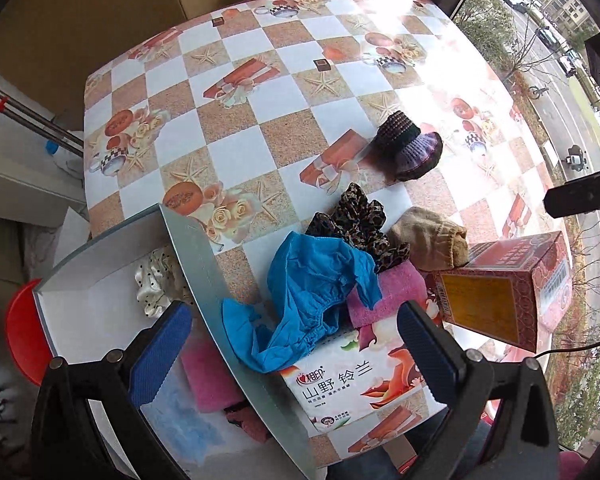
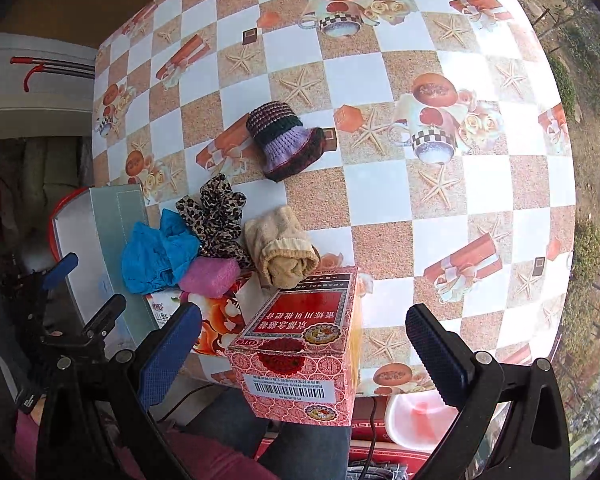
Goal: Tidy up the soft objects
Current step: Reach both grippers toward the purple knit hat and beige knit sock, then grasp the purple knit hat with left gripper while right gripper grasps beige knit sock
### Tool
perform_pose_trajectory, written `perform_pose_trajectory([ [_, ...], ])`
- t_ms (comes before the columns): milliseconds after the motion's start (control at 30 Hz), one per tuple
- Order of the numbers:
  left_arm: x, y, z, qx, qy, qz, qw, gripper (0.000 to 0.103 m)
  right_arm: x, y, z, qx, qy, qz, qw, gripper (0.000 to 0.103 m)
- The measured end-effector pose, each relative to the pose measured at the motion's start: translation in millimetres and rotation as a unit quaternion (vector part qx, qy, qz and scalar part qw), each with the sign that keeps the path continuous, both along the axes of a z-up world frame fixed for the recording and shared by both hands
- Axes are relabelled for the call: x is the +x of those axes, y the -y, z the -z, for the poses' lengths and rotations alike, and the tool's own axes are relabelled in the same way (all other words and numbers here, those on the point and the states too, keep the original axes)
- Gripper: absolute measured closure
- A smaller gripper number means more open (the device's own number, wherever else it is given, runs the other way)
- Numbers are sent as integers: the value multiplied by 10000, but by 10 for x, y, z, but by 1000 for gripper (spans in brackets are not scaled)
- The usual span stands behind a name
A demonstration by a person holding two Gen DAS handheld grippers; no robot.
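A heap of soft things lies at the table's near edge: a blue shoe cover (image 1: 308, 292) (image 2: 156, 252), a leopard scrunchie (image 1: 356, 224) (image 2: 216, 216), a pink cloth (image 1: 384, 292) (image 2: 208, 276) and a rolled beige sock (image 1: 432, 244) (image 2: 284, 248). A knitted purple hat (image 1: 412, 148) (image 2: 288, 140) sits farther back. The grey box (image 1: 192, 248) (image 2: 96, 240) at left holds a dotted white scrunchie (image 1: 156, 280), pink and blue cloths. My left gripper (image 1: 296, 356) hangs open over the box rim and blue cover. My right gripper (image 2: 304, 352) is open around the red carton (image 2: 304, 348) (image 1: 504, 292), not touching it.
A tissue pack (image 1: 348, 380) (image 2: 216, 320) lies under the heap. The checkered tablecloth (image 2: 380, 184) stretches bare beyond the hat. A red stool (image 1: 20, 332) stands under the box, a mop handle (image 1: 32, 116) at left, a window (image 1: 560, 60) at right. A person's legs (image 2: 260, 440) are below the edge.
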State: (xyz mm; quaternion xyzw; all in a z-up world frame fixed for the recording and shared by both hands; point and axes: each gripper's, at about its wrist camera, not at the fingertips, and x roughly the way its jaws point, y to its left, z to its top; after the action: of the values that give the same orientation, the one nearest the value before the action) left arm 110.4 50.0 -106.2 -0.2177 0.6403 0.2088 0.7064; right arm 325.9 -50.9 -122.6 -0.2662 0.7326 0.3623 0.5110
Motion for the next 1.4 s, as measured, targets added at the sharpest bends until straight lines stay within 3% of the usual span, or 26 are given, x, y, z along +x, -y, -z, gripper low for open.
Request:
perform_pose_trajectory([
  [200,214,-47,147,29,-300,-24,9995,0,-83,-319,708,-487,-658,-835,9931,0],
  [367,252,-65,246,26,-535,-176,9984,0,-254,-551,1239,-879,-1143,-1586,9768,0],
  [533,303,-125,427,-46,-745,-407,9964,0,-404,-632,1560,-1181,-1533,-2080,9588,0],
  [567,328,-134,460,-58,-770,-433,9961,0,-425,-645,1547,-1133,-1550,-2186,9567,0],
  [667,434,-133,573,-128,-855,-385,9955,0,-482,-649,1516,-1257,-720,-2883,9465,0],
  [700,476,-124,611,-148,-883,-334,9954,0,-485,-619,1559,-1374,-678,-2960,9428,0],
  [867,693,-81,822,-301,-1063,-90,9938,0,-372,-537,1597,-1122,-1015,-2569,9545,0],
  [900,737,-69,871,-350,-1111,-31,9932,0,-334,-529,1564,-1013,-903,-2516,9583,0],
  [1000,865,-12,994,-384,-1254,176,9912,0,-158,-426,1488,-1064,41,-2443,9638,0],
  [1067,960,9,1032,-315,-1352,216,9901,0,30,-290,1448,-973,288,-2087,9727,0],
  [1267,1236,29,760,-221,-675,173,9973,0,764,395,1396,-1085,857,-829,9869,0],
  [1400,1489,45,731,-326,-625,315,9970,0,1174,871,1162,-1006,1486,94,9837,0],
])
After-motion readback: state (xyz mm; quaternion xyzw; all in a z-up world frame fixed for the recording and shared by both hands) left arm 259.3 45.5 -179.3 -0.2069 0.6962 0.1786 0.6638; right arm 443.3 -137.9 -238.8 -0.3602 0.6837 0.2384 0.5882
